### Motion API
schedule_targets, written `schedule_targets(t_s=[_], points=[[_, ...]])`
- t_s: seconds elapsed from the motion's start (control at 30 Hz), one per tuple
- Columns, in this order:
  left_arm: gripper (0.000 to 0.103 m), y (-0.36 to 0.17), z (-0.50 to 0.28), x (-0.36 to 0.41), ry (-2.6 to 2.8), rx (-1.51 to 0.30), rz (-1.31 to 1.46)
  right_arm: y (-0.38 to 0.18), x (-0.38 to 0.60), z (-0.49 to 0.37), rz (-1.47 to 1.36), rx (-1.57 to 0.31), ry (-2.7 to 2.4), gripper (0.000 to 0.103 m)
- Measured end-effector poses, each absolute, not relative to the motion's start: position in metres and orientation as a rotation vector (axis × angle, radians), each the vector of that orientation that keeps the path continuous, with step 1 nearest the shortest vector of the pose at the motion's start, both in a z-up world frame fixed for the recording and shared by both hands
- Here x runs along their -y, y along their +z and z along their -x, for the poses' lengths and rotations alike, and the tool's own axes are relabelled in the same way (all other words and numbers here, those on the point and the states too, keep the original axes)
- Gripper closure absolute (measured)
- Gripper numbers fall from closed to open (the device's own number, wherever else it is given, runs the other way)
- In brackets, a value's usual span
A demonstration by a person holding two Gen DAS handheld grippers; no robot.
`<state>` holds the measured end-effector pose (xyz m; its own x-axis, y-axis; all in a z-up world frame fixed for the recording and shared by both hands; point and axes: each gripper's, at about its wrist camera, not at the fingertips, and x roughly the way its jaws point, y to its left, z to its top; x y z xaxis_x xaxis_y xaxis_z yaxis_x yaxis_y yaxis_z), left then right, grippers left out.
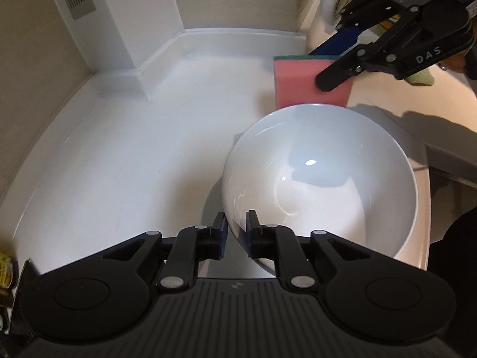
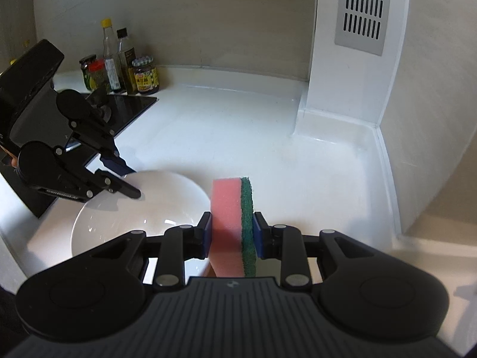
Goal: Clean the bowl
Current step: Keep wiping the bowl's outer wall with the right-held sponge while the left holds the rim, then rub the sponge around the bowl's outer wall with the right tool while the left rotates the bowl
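My left gripper (image 1: 237,231) and right gripper (image 2: 232,232) were matte black, with ribbed grey housings, round silver pivot screws and blue pads on the fingers (image 2: 258,235). One arm carried white "DAS" lettering.

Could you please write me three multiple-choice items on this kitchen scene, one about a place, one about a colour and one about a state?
1. Where does the left gripper meet the round white ceramic bowl?
A. on its rim
B. under its base
C. nowhere

2. Which colours has the rectangular foam sponge?
A. yellow and blue
B. pink and green
C. all white

3. How is the sponge held by the right gripper?
A. clamped between both pads
B. lying loose on the white countertop
C. resting inside the bowl

Answers: 1 A, one finger is inside and one outside the rim; 2 B, pink foam with a green scouring layer; 3 A, both pads press its sides.
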<state>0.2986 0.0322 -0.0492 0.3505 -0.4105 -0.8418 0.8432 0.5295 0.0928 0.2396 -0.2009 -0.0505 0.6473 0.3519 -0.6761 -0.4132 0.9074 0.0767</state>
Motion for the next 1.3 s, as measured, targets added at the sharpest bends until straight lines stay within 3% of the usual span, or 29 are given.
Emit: schedule_targets(t_s=[0.27, 0.33, 0.4, 0.77, 0.97, 1.13, 1.3], points=[[0.087, -0.039, -0.274, -0.058, -0.56, -0.956, -0.27, -0.051, 0.201, -0.226, 0.034, -0.753, 0.405, 0.079], [0.088, -0.042, -0.272, -0.056, -0.564, -0.963, -0.286, -0.05, 0.199, -0.22, 0.055, -0.763, 0.399, 0.079], [0.095, -0.043, -0.274, -0.053, -0.575, -0.973, -0.299, -0.048, 0.197, -0.219, 0.075, -0.773, 0.408, 0.079], [0.094, -0.045, -0.304, -0.02, -0.927, -0.896, -0.665, -0.051, 0.197, -0.248, 0.106, -0.748, 0.452, 0.079], [0.087, -0.037, -0.287, -0.033, -0.693, -0.951, -0.464, -0.051, 0.202, -0.247, 0.052, -0.752, 0.435, 0.079], [0.092, -0.042, -0.255, -0.045, -0.553, -0.96, -0.337, -0.052, 0.204, -0.229, 0.01, -0.736, 0.397, 0.079], [0.095, -0.045, -0.263, -0.045, -0.673, -0.939, -0.433, -0.05, 0.202, -0.227, 0.083, -0.755, 0.453, 0.079]])
